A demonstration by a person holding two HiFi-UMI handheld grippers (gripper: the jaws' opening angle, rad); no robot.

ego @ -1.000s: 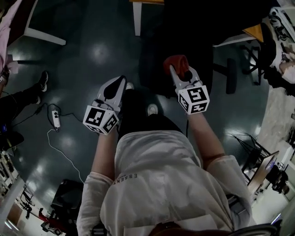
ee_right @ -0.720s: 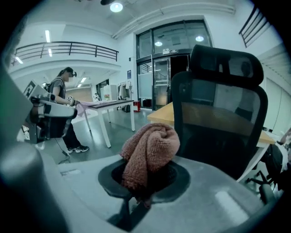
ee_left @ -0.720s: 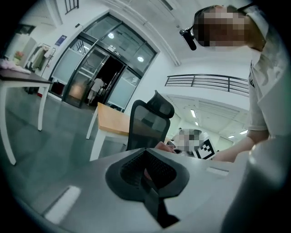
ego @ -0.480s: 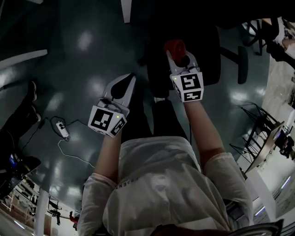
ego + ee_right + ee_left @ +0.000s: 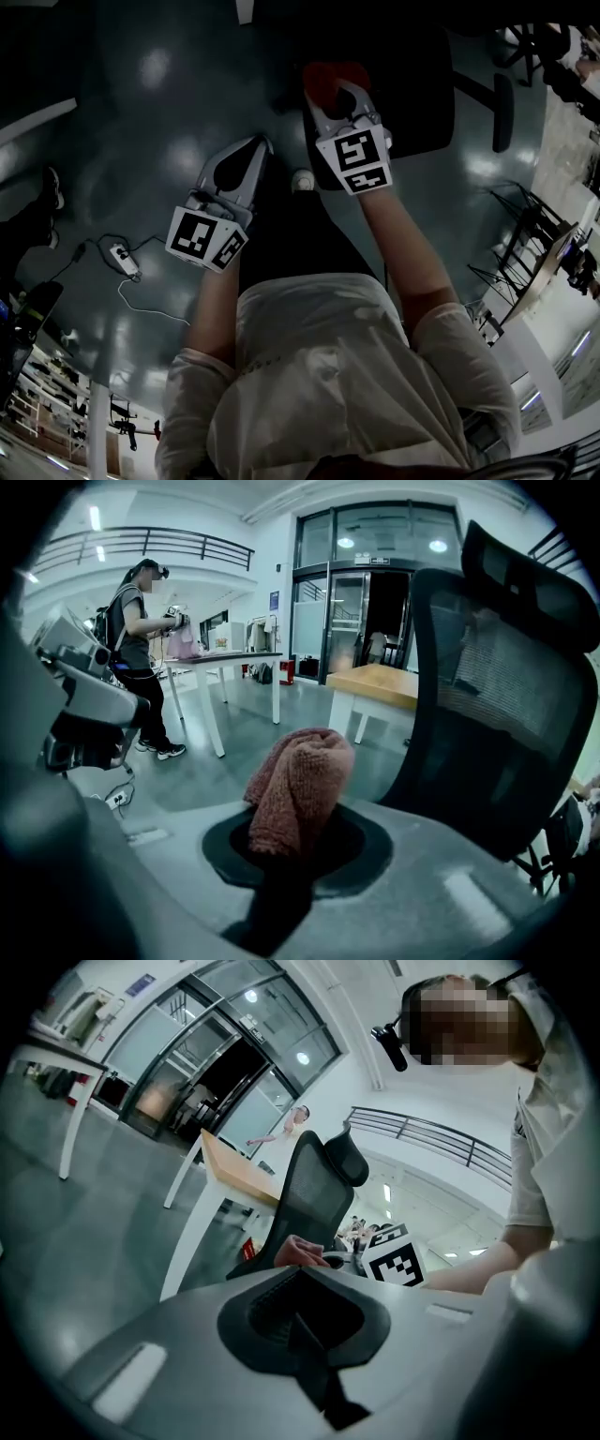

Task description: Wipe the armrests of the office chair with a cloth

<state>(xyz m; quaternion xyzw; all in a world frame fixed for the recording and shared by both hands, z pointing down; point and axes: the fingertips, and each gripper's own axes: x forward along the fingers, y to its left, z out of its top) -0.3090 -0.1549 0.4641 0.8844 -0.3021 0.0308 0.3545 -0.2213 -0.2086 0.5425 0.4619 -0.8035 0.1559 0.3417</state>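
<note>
We are holding the right claw (image 5: 330,94) clamped on a pinkish-red cloth (image 5: 298,794), and the cloth is bulging out of the claw's dark round throat as a rolled wad of looped terry. In the head view the wad is hanging at the left edge of the black office chair (image 5: 412,80), over its dark seat. The picture is too dim for us to tell whether the cloth is touching the chair. One padded armrest (image 5: 503,112) is showing on the other side of the seat, well apart from the cloth. In the right gripper view the chair's mesh back and headrest are rising just to the right of the wad.

We are carrying the left claw (image 5: 255,150) lower and further left, above the grey-green floor (image 5: 141,122) and beside our dark trouser leg. Its two jaws are pressing together with nothing between them. Its own view is looking toward the chair's back and is catching a tip of the cloth beside the right claw's marker cube (image 5: 398,1258).

Behind the chair a wood-topped counter (image 5: 375,684) is standing on white legs. Another person (image 5: 141,639) is standing further off by a white table (image 5: 220,658). A white power strip (image 5: 120,255) is lying on the floor to our left, its cable trailing away from it
</note>
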